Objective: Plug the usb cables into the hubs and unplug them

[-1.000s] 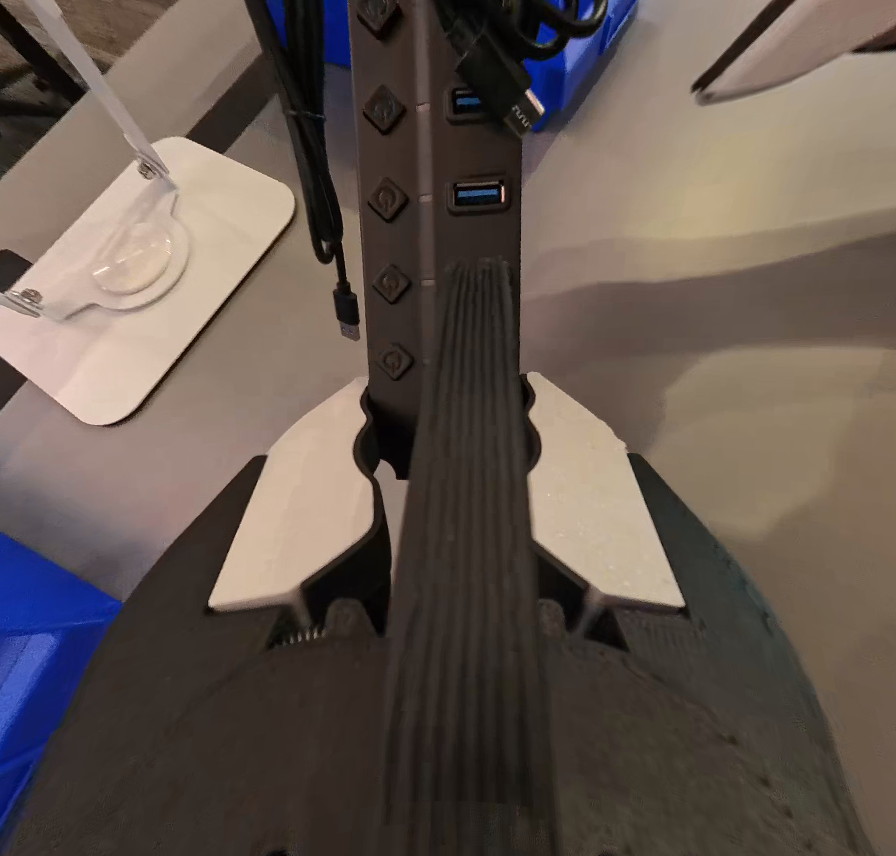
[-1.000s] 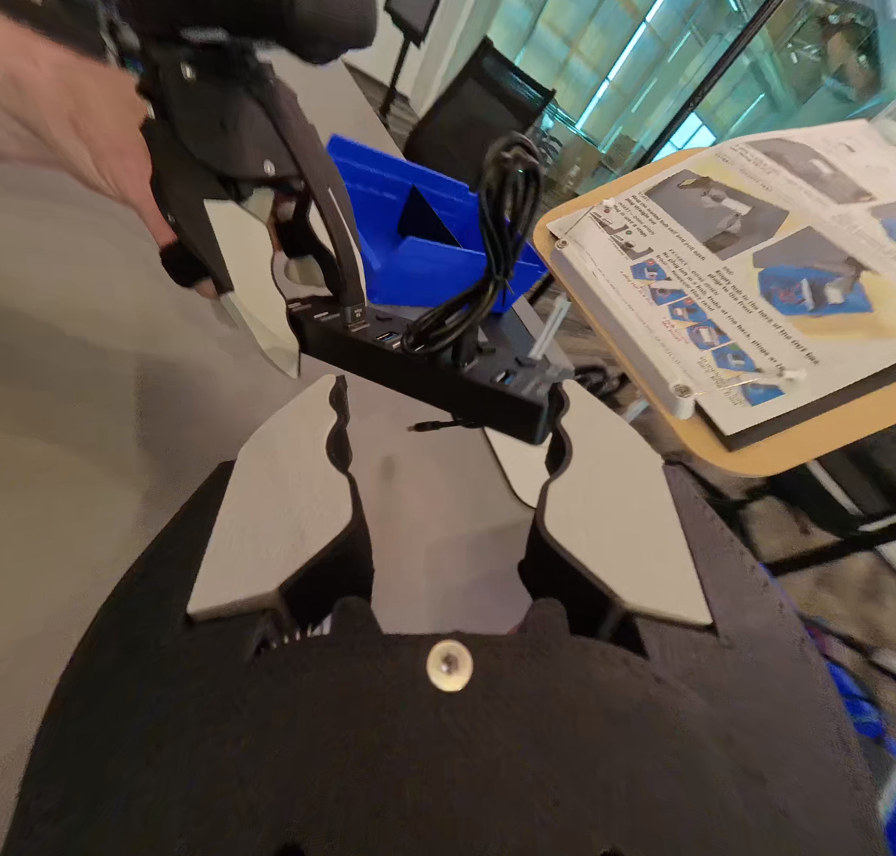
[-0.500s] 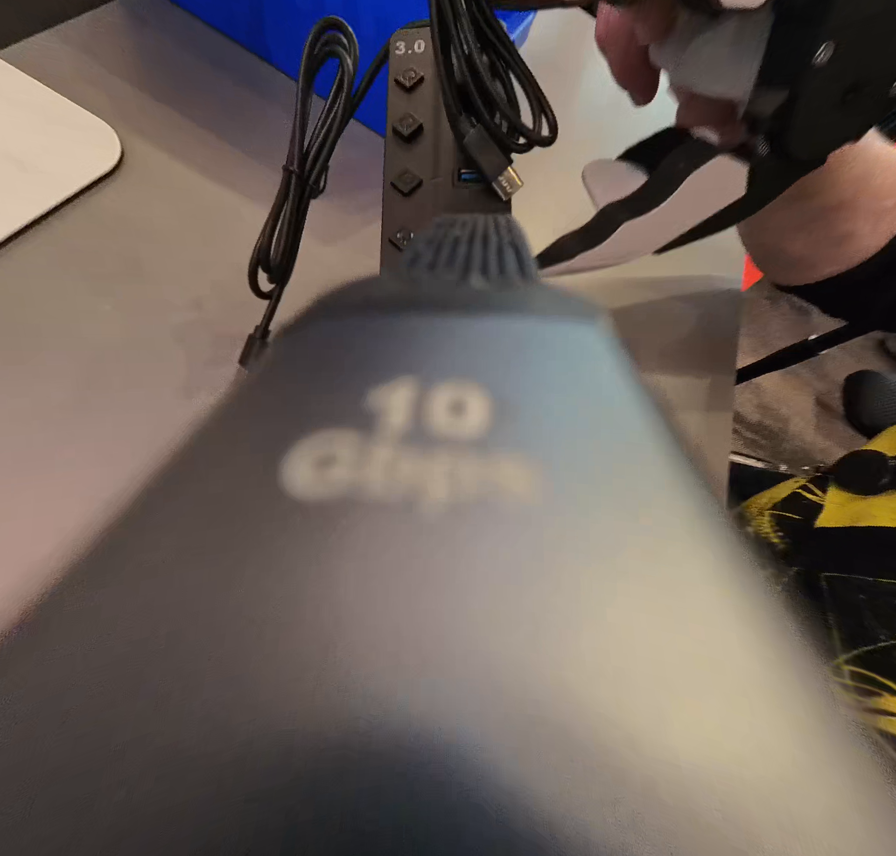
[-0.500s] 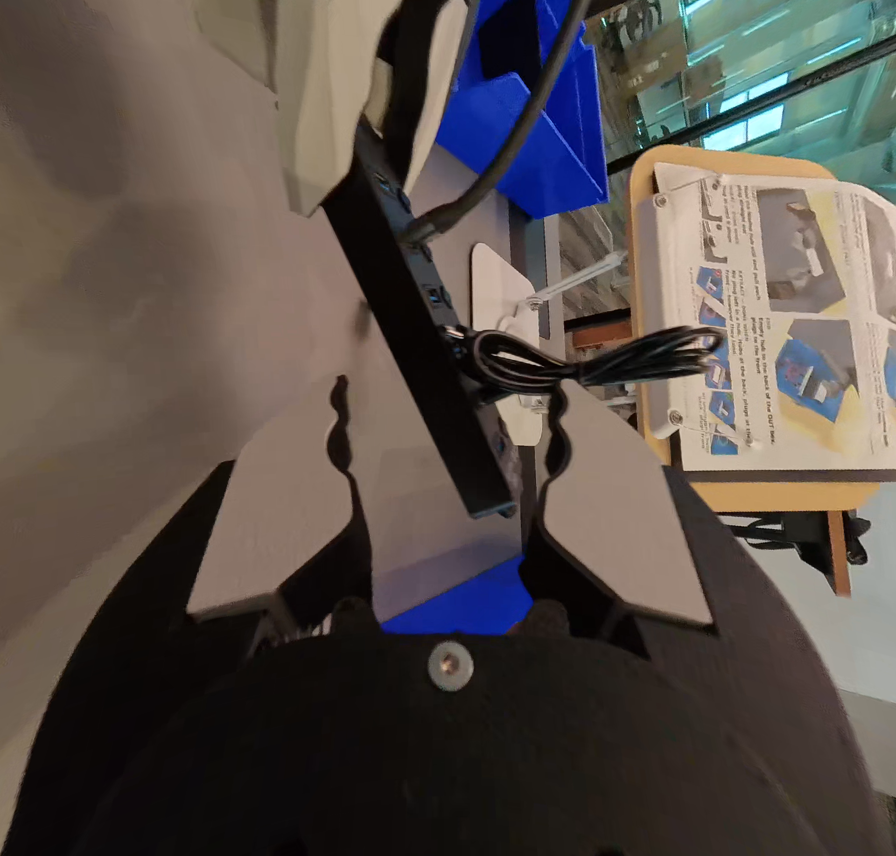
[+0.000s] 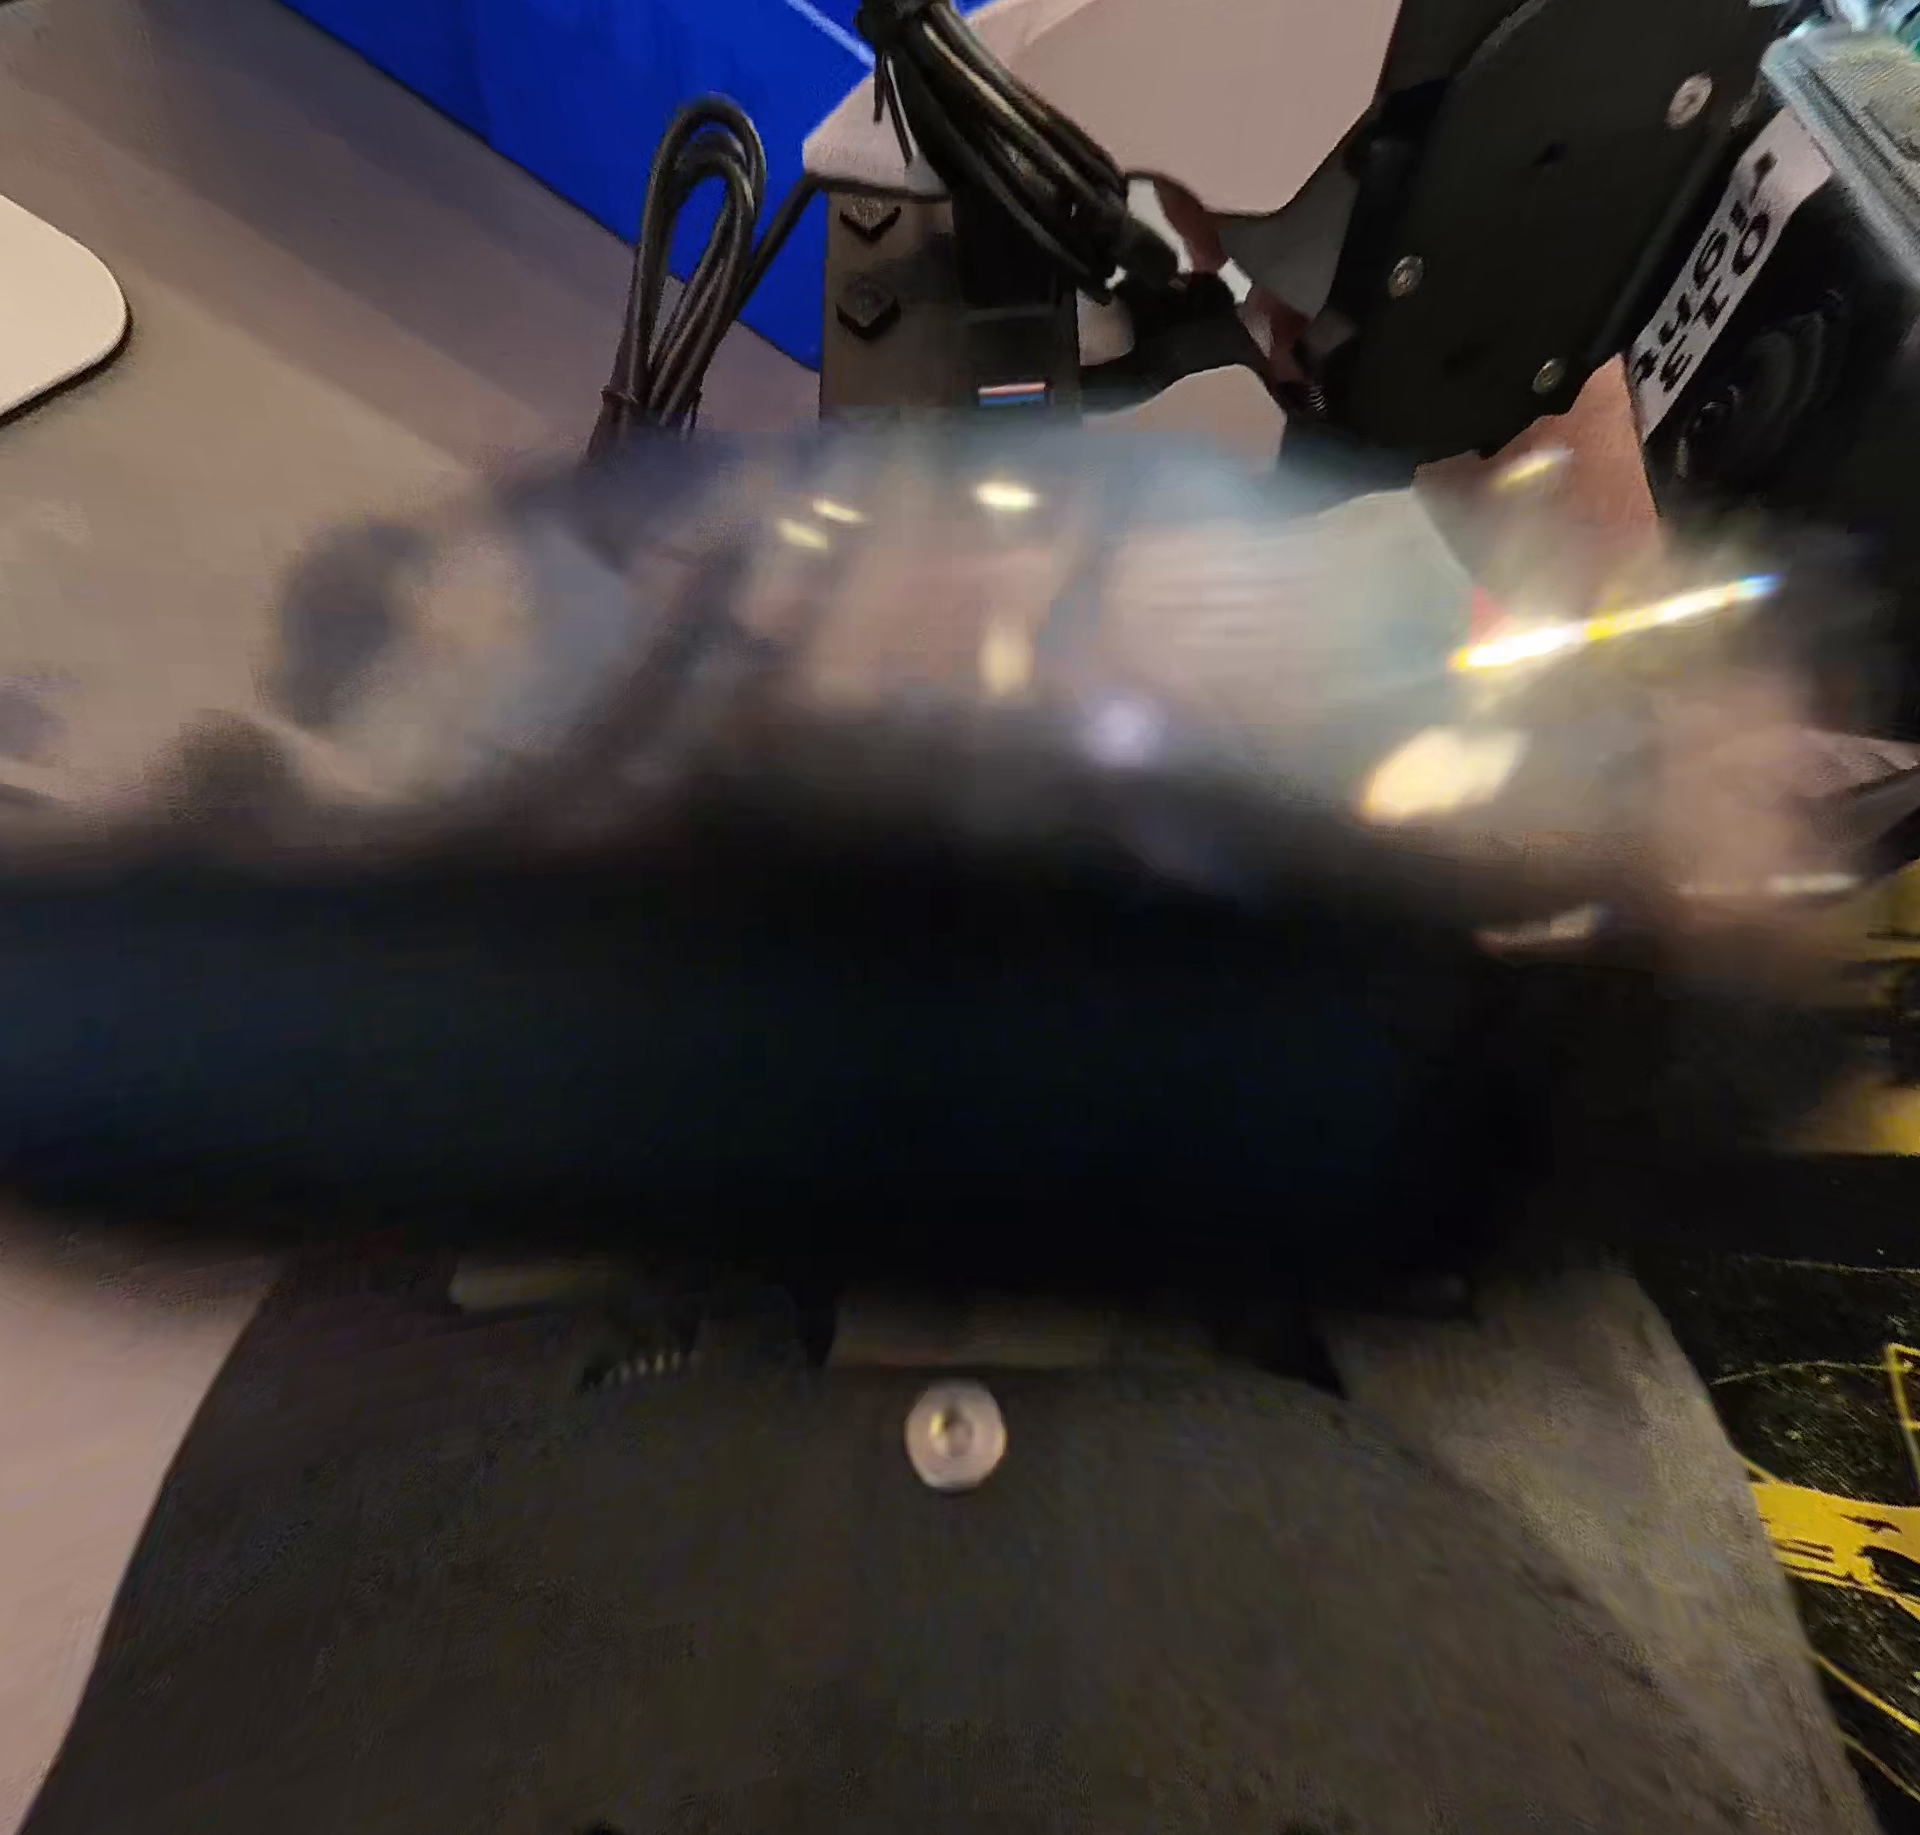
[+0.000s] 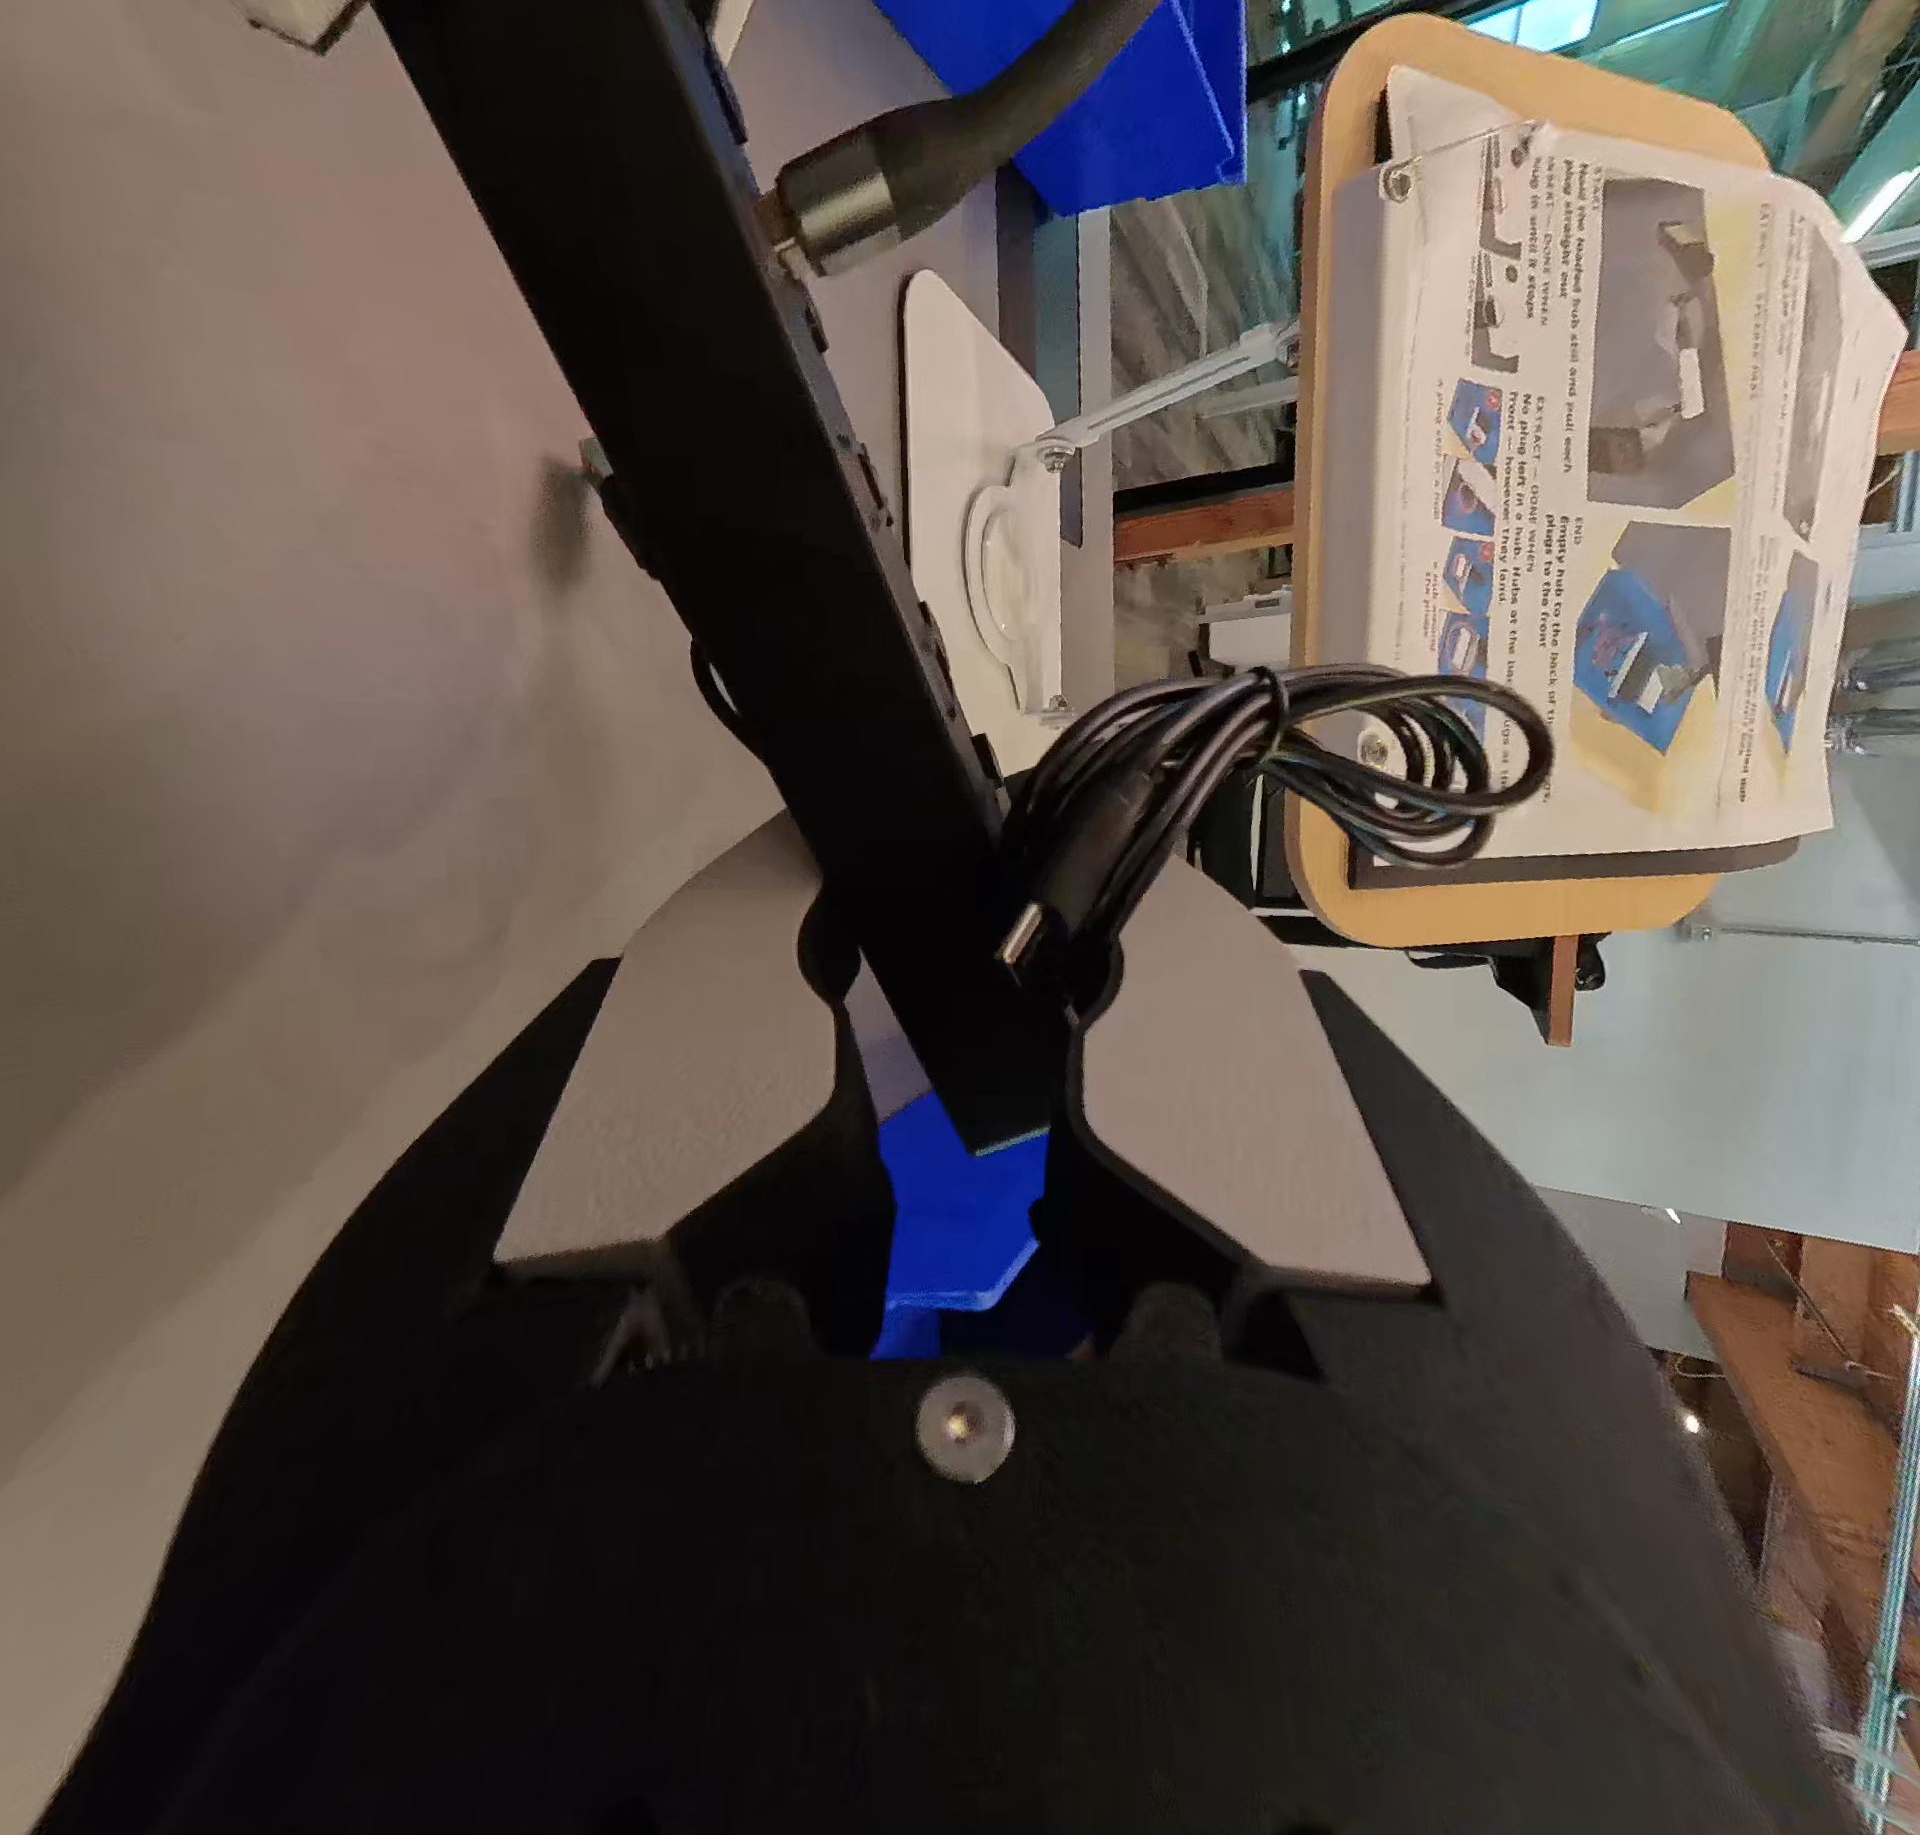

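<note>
Hub (image 6: 727, 559) between my right tool (image 6: 951, 964) fingers, pads seemingly pinching its near end; left tool's state I cannot tell, blurred. Looks rigid, light, slick: grip flat sides. Bundled cable (image 6: 1299, 746) floppy; take plug (image 6: 1029, 938). Worktop (image 6: 260, 642) behind.

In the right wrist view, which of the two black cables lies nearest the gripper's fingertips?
The thin bundled cable, its loose silver-tipped plug right beside the right gripper. The thick cable enters the hub far up.
</note>
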### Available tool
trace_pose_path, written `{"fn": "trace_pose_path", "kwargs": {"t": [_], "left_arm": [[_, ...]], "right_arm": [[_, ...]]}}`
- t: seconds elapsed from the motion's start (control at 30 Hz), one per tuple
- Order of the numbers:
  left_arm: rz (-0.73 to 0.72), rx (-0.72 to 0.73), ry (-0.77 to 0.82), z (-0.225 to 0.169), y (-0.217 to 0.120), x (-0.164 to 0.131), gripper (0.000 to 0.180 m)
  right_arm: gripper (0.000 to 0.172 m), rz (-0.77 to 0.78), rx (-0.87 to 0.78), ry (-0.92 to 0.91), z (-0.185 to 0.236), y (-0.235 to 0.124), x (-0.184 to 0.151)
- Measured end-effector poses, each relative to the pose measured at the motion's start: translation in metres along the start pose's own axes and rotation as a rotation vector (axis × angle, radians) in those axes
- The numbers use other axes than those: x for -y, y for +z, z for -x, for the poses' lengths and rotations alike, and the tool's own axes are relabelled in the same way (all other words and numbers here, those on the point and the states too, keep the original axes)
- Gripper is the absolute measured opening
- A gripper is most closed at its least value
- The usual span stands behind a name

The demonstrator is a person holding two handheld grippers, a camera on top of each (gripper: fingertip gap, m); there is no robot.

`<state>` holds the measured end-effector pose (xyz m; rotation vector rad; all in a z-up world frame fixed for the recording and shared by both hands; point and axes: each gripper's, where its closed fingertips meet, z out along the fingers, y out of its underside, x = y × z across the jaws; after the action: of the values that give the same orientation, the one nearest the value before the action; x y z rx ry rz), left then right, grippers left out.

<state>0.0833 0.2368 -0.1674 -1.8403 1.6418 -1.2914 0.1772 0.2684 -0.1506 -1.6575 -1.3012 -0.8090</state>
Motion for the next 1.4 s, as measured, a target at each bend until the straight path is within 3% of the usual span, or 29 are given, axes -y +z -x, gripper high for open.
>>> {"fn": "trace_pose_path", "kwargs": {"t": [0.03, 0.17, 0.33, 0.43, 0.6, 0.77, 0.9, 1.13, 1.4], "left_arm": [[-0.026, -0.01, -0.003, -0.002, -0.001, 0.005, 0.054], [-0.181, -0.067, 0.068, -0.02, -0.016, 0.032, 0.059], [-0.32, -0.04, 0.085, -0.017, -0.042, 0.038, 0.064], [-0.364, 0.026, 0.047, 0.002, -0.05, 0.028, 0.064], [-0.357, 0.095, -0.014, 0.031, -0.032, -0.003, 0.06], [-0.293, 0.092, -0.035, 0.04, -0.004, -0.028, 0.058], [-0.278, 0.095, -0.008, 0.039, 0.0, -0.03, 0.057], [-0.309, 0.067, -0.04, 0.04, -0.004, -0.028, 0.054], [-0.313, 0.044, -0.048, 0.039, -0.004, -0.028, 0.052]], "right_arm": [[0.036, 0.002, 0.007, 0.0, -0.001, -0.002, -0.001], [0.034, -0.031, 0.003, 0.054, -0.015, -0.011, -0.005], [0.034, -0.011, -0.066, 0.169, -0.067, -0.026, -0.038], [0.034, 0.024, -0.128, 0.257, -0.114, -0.04, -0.068], [0.035, 0.073, -0.195, 0.386, -0.184, -0.056, -0.117], [0.035, 0.134, -0.209, 0.492, -0.218, -0.042, -0.174], [0.036, 0.2, -0.178, 0.559, -0.209, -0.015, -0.219], [0.036, 0.273, 0.027, 0.747, -0.149, 0.035, -0.274], [0.036, 0.51, 0.239, 0.681, -0.086, 0.063, -0.32]]}}
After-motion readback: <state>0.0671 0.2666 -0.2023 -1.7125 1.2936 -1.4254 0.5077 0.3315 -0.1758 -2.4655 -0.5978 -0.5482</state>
